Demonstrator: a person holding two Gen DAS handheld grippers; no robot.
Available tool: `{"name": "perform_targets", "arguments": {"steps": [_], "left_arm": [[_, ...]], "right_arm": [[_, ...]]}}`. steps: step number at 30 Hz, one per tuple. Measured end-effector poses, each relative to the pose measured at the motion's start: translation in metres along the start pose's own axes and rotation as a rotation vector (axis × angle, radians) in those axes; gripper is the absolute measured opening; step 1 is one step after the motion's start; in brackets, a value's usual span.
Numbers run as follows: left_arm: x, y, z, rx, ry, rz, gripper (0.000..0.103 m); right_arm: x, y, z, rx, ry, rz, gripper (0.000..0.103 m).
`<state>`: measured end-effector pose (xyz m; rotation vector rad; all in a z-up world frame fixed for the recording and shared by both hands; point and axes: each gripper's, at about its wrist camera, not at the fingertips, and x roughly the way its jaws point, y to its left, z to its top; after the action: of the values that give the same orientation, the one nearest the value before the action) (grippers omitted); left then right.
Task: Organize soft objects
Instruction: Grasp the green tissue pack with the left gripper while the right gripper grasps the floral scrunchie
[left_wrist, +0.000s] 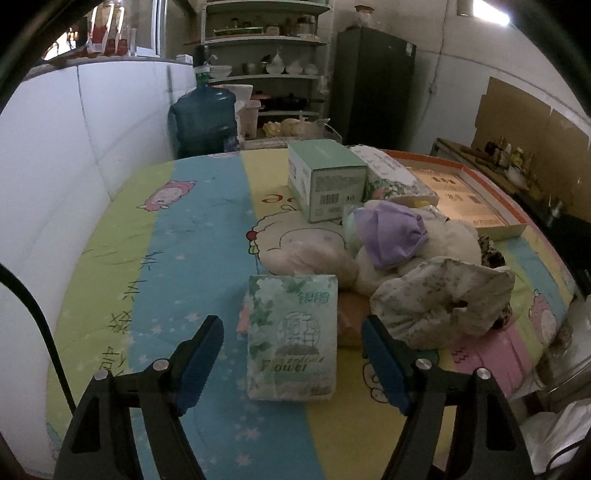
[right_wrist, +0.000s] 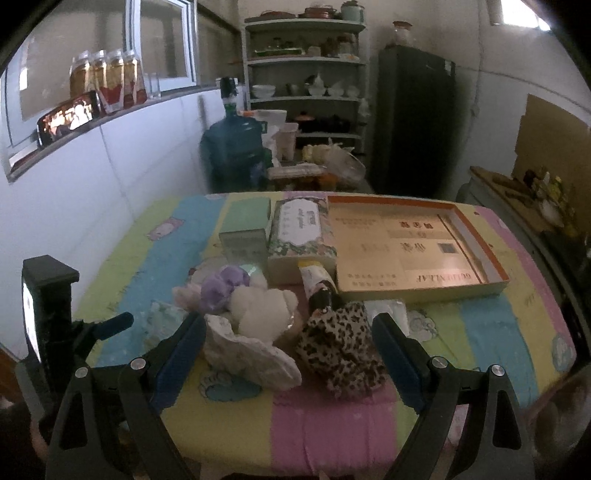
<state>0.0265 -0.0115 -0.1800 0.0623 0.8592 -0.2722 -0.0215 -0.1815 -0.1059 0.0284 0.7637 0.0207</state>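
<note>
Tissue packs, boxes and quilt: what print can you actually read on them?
"Flower": on the tissue pack between the left gripper fingers.
"GOLDENLEAF", upside down: on the near wall of the flat tray box.
Green box: barcode and small print, unreadable.
Floral tissue box: script too blurred.
Quilt: handwritten characters, not legible.

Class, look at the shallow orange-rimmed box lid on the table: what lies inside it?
The orange-rimmed box lid shows only its printed tan floor; no object lies inside it. In the left wrist view a floral tissue box covers its left part.
</note>
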Motion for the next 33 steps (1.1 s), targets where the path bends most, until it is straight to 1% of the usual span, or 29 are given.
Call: {"name": "perform_targets", "arguments": {"steps": [2,4,6,8,11,13,14,15,16,17,18,20,25,26,27,28,29,30,33], "left_arm": [[0.005,0.000,0.000,-0.002,0.012,-0.006,0.068],[0.010,0.001,-0.001,-0.004,0.033,-0.015,0.055],[0.013,0.002,-0.002,-0.001,0.045,-0.018,0.050],[0.013,0.004,-0.003,-0.004,0.040,-0.035,0.049],[0.013,0.009,-0.004,-0.022,0.037,-0.061,0.044],[0.013,0.013,-0.004,-0.036,0.035,-0.071,0.043],[0.012,0.013,-0.004,-0.037,0.034,-0.071,0.042],[0.011,0.014,-0.004,-0.037,0.031,-0.067,0.041],[0.010,0.014,-0.004,-0.036,0.029,-0.065,0.040],[0.009,0.014,-0.004,-0.036,0.027,-0.066,0.039],[0.007,0.015,-0.004,-0.038,0.024,-0.067,0.039],[0.003,0.018,-0.002,-0.043,0.019,-0.068,0.038],[-0.011,0.024,0.004,-0.052,0.001,-0.069,0.038],[-0.013,0.025,0.005,-0.053,-0.004,-0.065,0.038],[-0.015,0.026,0.007,-0.052,-0.008,-0.062,0.038],[-0.018,0.027,0.008,-0.053,-0.011,-0.060,0.038],[-0.020,0.028,0.009,-0.054,-0.014,-0.058,0.038],[-0.022,0.029,0.011,-0.057,-0.018,-0.055,0.038],[-0.027,0.033,0.014,-0.064,-0.026,-0.049,0.038]], "right_arm": [[-0.001,0.000,0.000,0.001,0.001,-0.001,0.092],[-0.001,0.000,-0.001,0.000,0.003,0.000,0.092],[0.000,0.001,-0.002,-0.001,0.007,0.008,0.092],[0.001,0.001,-0.003,-0.002,0.017,0.024,0.092],[0.003,0.003,-0.006,-0.007,0.032,0.050,0.091],[0.005,0.006,-0.007,-0.014,0.034,0.057,0.086],[0.008,0.007,-0.009,-0.024,0.039,0.063,0.079],[0.011,0.008,-0.010,-0.033,0.046,0.071,0.069],[0.015,0.009,-0.011,-0.043,0.057,0.079,0.064],[0.021,0.010,-0.013,-0.054,0.073,0.087,0.056],[0.024,0.011,-0.014,-0.061,0.081,0.088,0.051],[0.032,0.013,-0.017,-0.083,0.094,0.096,0.048],[0.046,0.020,-0.019,-0.152,0.103,0.113,0.047],[0.050,0.020,-0.019,-0.164,0.113,0.116,0.043],[0.054,0.020,-0.020,-0.170,0.124,0.122,0.035],[0.058,0.020,-0.020,-0.173,0.139,0.129,0.030],[0.062,0.020,-0.021,-0.173,0.156,0.139,0.020],[0.064,0.019,-0.021,-0.169,0.168,0.151,0.014],[0.064,0.019,-0.022,-0.160,0.178,0.175,0.008]]}}
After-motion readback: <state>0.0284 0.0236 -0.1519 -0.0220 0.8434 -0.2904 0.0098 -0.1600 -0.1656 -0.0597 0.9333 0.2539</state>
